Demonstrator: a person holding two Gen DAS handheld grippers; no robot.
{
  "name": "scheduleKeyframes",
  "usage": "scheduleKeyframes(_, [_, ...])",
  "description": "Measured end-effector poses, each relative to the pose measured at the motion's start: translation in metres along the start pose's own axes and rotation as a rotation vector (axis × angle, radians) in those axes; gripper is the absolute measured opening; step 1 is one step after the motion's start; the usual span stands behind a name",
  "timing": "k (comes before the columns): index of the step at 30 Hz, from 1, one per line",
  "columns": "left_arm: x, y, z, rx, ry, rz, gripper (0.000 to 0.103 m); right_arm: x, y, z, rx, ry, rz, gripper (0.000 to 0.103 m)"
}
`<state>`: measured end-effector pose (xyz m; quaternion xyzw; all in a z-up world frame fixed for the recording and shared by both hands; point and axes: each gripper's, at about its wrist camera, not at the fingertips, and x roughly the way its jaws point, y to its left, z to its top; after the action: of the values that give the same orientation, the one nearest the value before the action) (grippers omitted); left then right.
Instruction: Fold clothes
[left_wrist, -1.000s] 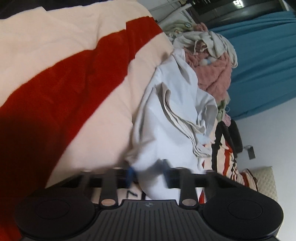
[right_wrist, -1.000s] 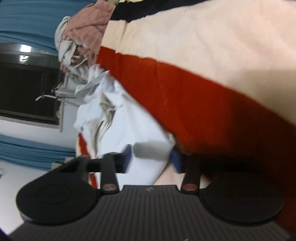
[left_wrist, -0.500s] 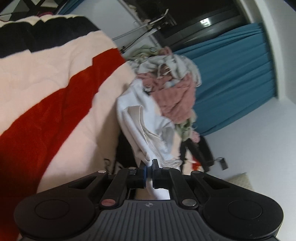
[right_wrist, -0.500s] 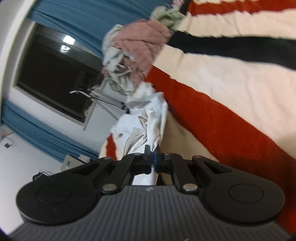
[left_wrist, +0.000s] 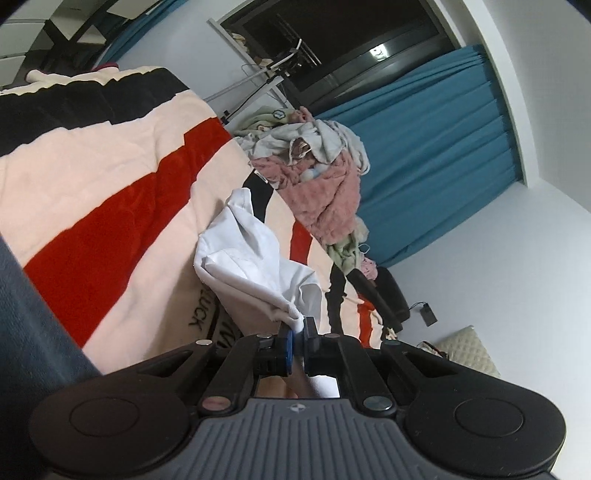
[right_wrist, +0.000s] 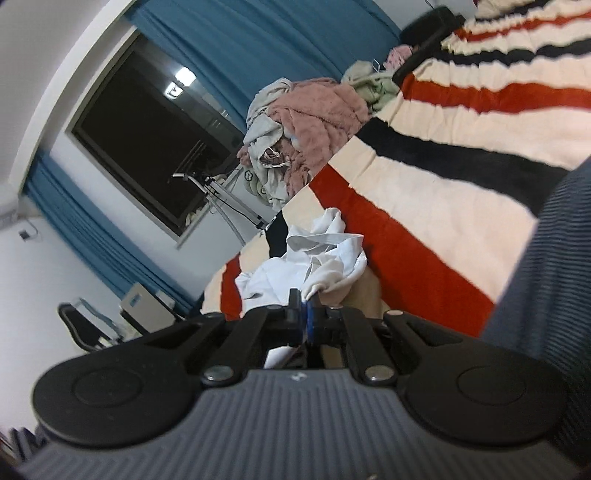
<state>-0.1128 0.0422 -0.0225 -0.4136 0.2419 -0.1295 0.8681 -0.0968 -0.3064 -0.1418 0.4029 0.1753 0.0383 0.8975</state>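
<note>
A crumpled white garment (left_wrist: 251, 258) hangs between my two grippers above the striped blanket (left_wrist: 92, 177). My left gripper (left_wrist: 298, 330) is shut on one edge of it. In the right wrist view the same white garment (right_wrist: 314, 258) bunches up just beyond my right gripper (right_wrist: 303, 308), which is shut on another edge. The cloth between the grips is rumpled and partly lifted off the blanket (right_wrist: 443, 206).
A pile of unfolded clothes (left_wrist: 317, 177) in pink, grey and green lies at the far end of the bed, also in the right wrist view (right_wrist: 303, 122). Blue curtains (left_wrist: 443, 147) and a dark window (right_wrist: 155, 147) stand behind. A dark sleeve (right_wrist: 546, 302) shows at right.
Both grippers closed on the white garment, then rose and pulled back, lifting it off the blanket. The views tilted up toward the window and curtains.
</note>
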Motion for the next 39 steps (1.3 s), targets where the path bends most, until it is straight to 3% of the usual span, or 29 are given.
scheduleKeyframes(3, [0.005, -0.010, 0.005, 0.001, -0.006, 0.008, 0.005, 0.000, 0.004, 0.004, -0.015, -0.020, -0.009, 0.005])
scheduleKeyframes(7, [0.053, -0.048, 0.054, 0.080, 0.002, 0.035, 0.005, 0.041, 0.017, 0.041, 0.061, -0.009, 0.009, 0.005])
scheduleKeyframes(11, [0.123, -0.072, 0.101, 0.148, -0.015, 0.117, 0.005, 0.113, 0.034, 0.089, 0.108, 0.009, -0.027, 0.005])
scheduleKeyframes(15, [0.203, -0.055, 0.128, 0.188, -0.003, 0.202, 0.006, 0.204, 0.042, 0.118, 0.065, 0.093, -0.098, 0.006])
scheduleKeyframes(18, [0.240, -0.019, 0.130, 0.157, 0.013, 0.225, 0.005, 0.254, 0.027, 0.116, 0.027, 0.118, -0.115, 0.006])
scheduleKeyframes(21, [0.259, 0.012, 0.130, 0.141, 0.024, 0.208, 0.006, 0.281, -0.002, 0.100, 0.044, 0.143, -0.069, 0.006])
scheduleKeyframes(24, [0.275, 0.019, 0.134, 0.163, 0.014, 0.181, 0.006, 0.297, -0.010, 0.091, -0.013, 0.148, -0.069, 0.006])
scheduleKeyframes(28, [0.294, 0.012, 0.136, 0.261, -0.043, 0.154, 0.006, 0.316, -0.015, 0.100, 0.007, 0.117, -0.027, 0.006])
scheduleKeyframes(32, [0.313, 0.014, 0.139, 0.316, -0.027, 0.162, 0.006, 0.337, -0.021, 0.107, 0.004, 0.099, -0.002, 0.007])
scheduleKeyframes(34, [0.319, 0.018, 0.139, 0.325, 0.019, 0.178, 0.006, 0.346, -0.024, 0.106, -0.002, 0.110, -0.004, 0.009])
scheduleKeyframes(35, [0.322, 0.020, 0.140, 0.328, 0.040, 0.187, 0.007, 0.348, -0.024, 0.104, -0.009, 0.131, -0.018, 0.011])
scheduleKeyframes(37, [0.318, 0.023, 0.141, 0.314, 0.050, 0.193, 0.019, 0.348, -0.021, 0.100, -0.039, 0.163, -0.015, 0.023])
scheduleKeyframes(38, [0.315, 0.024, 0.141, 0.304, 0.051, 0.189, 0.039, 0.346, -0.018, 0.098, -0.059, 0.176, -0.006, 0.048])
scheduleKeyframes(39, [0.310, 0.023, 0.139, 0.293, 0.039, 0.175, 0.063, 0.343, -0.014, 0.096, -0.077, 0.183, 0.008, 0.080])
